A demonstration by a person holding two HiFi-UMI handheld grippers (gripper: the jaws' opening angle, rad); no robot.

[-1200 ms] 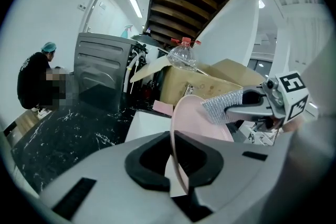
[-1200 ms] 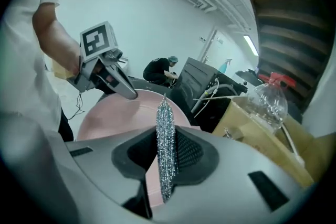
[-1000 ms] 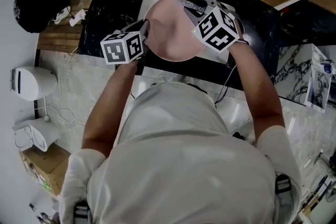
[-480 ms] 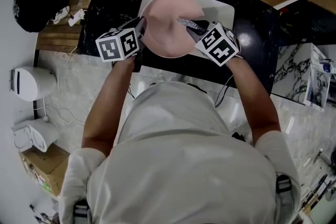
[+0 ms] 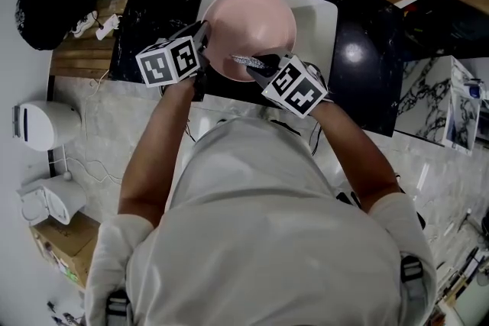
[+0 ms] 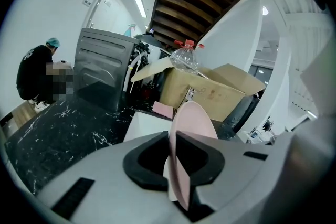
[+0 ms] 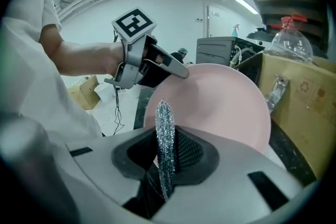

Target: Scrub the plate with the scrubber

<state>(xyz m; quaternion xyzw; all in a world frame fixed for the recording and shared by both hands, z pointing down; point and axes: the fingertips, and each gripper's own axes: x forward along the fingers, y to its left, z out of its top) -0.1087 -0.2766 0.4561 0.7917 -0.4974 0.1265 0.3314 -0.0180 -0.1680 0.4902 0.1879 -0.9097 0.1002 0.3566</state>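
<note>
- Clamping the left rim of the pink plate [image 5: 252, 23], your left gripper [image 6: 175, 139] is holding it tilted up; its jaws have just been easing slightly wider, with the rim between them.
- Your right gripper [image 7: 165, 150] is pinching the silvery scrubber [image 7: 164, 126] flat between its jaws, its tip reaching over the plate's near rim.
- You are holding the plate above a white basin [image 5: 319, 20] in a black counter [image 5: 370, 69].

From overhead my right gripper [image 5: 258, 66] covers most of the scrubber [image 5: 244, 59]; I can't tell whether it touches the plate [image 5: 256, 23], which hides the middle of the white tray [image 5: 321, 19].
</note>
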